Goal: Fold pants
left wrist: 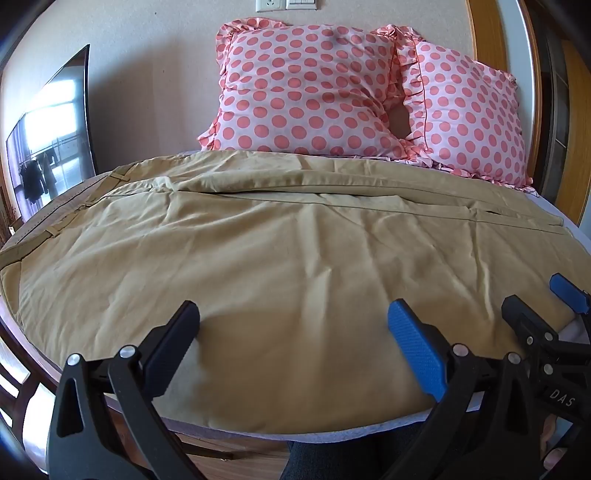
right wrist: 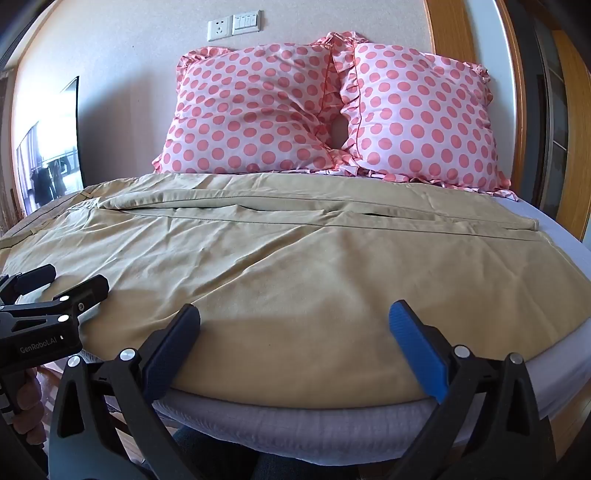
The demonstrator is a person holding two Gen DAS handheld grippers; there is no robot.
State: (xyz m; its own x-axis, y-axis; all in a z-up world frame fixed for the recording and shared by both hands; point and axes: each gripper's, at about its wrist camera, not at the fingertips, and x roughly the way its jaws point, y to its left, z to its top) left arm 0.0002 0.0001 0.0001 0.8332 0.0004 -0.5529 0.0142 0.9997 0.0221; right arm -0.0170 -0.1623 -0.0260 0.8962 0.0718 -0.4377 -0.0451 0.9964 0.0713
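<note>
Tan pants (left wrist: 280,236) lie spread flat across the bed, waistband with belt loops at the left, legs running to the right; they also show in the right wrist view (right wrist: 295,251). My left gripper (left wrist: 293,325) is open and empty, hovering just above the near edge of the pants. My right gripper (right wrist: 294,325) is open and empty over the near hem of the fabric. The right gripper shows at the right edge of the left wrist view (left wrist: 543,299). The left gripper shows at the left edge of the right wrist view (right wrist: 62,280).
Two pink polka-dot pillows (left wrist: 306,88) (right wrist: 417,118) lean on the wall behind the pants. The grey mattress edge (right wrist: 295,424) runs along the front. A dark screen (left wrist: 51,136) stands at the left. A wooden door frame (right wrist: 443,29) is at the right.
</note>
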